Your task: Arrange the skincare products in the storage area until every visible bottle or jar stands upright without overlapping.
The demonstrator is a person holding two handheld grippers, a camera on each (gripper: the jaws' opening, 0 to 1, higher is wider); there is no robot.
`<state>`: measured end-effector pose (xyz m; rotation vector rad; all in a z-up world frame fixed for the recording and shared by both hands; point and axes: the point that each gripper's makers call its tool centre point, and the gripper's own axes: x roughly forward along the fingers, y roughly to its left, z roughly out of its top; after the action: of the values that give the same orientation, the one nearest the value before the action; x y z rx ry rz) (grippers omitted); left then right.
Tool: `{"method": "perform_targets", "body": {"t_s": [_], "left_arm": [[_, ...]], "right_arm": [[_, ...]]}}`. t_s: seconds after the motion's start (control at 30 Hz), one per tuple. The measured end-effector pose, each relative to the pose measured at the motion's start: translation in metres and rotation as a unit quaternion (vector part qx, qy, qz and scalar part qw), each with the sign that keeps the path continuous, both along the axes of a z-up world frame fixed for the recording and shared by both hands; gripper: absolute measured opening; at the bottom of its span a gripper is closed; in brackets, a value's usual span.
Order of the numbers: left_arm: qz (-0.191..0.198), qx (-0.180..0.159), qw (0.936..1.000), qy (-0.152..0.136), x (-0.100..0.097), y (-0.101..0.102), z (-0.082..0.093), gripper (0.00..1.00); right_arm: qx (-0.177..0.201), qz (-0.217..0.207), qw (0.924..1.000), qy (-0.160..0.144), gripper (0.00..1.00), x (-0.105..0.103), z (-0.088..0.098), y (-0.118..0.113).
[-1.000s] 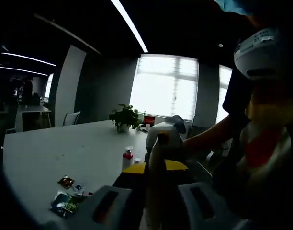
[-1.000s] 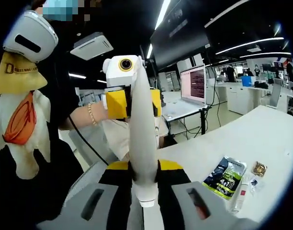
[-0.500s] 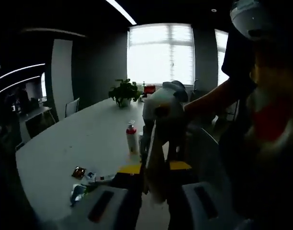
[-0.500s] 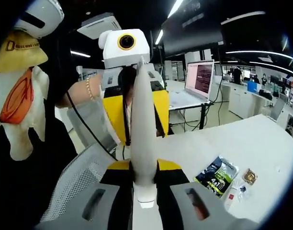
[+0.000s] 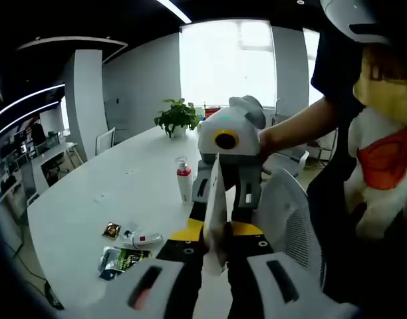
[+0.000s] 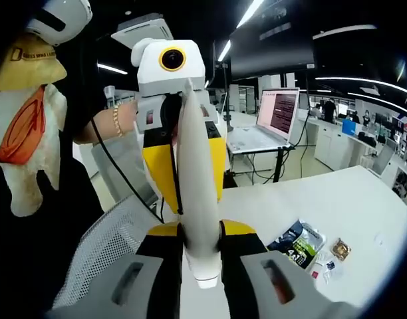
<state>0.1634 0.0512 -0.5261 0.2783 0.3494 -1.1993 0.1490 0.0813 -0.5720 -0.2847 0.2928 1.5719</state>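
- Tube (image 6: 197, 212) of skincare cream, white and slim, sits dead centre in your right gripper view, standing up from the bottom middle, pinched between both claws at once.
- Your right claw (image 6: 200, 266) is clamped narrow on the capped lower end; the left claw (image 5: 213, 256) grips the same tube (image 5: 215, 212) edge-on in the left gripper view, low centre.
- You're up off the white desk (image 5: 90, 206) right now, so bring the tube down cap-first, and let one claw go only once the cap sits flat.
- Aim beside the red-collared pump bottle (image 5: 183, 181), centre of the left gripper view, already upright. Leave a gap so nothing overlaps.
- My read: a tube this slim will tip easily, so release slowly.
- Lower left, sachets (image 5: 120, 259) and a small flat tube (image 5: 145, 238) lie on the desk.
- Writing: the sachet print and the laptop screen (image 6: 278, 113), right of centre, are too small to read.
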Motion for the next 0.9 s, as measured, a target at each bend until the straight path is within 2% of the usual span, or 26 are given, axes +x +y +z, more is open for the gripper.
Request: {"method": "perform_targets", "body": {"t_s": [0.37,0.57,0.73,0.9], "left_arm": [[-0.019,0.01,0.9998,-0.006,0.001,-0.021,-0.004,0.17],[-0.032,0.013,0.9994,-0.002,0.003,-0.042,-0.01,0.17],[-0.039,0.021,0.999,0.004,0.007,-0.057,-0.021,0.17],[-0.047,0.023,0.9986,0.008,0.012,-0.07,-0.026,0.17]], "right_arm": [[0.006,-0.062,0.998,0.012,0.24,0.005,-0.004,-0.029],[0.011,-0.09,0.9957,0.021,0.25,0.007,-0.006,-0.046],[0.015,-0.127,0.9914,0.029,0.32,0.016,-0.01,-0.063],[0.004,-0.151,0.988,0.031,0.42,0.019,-0.019,-0.079]]}}
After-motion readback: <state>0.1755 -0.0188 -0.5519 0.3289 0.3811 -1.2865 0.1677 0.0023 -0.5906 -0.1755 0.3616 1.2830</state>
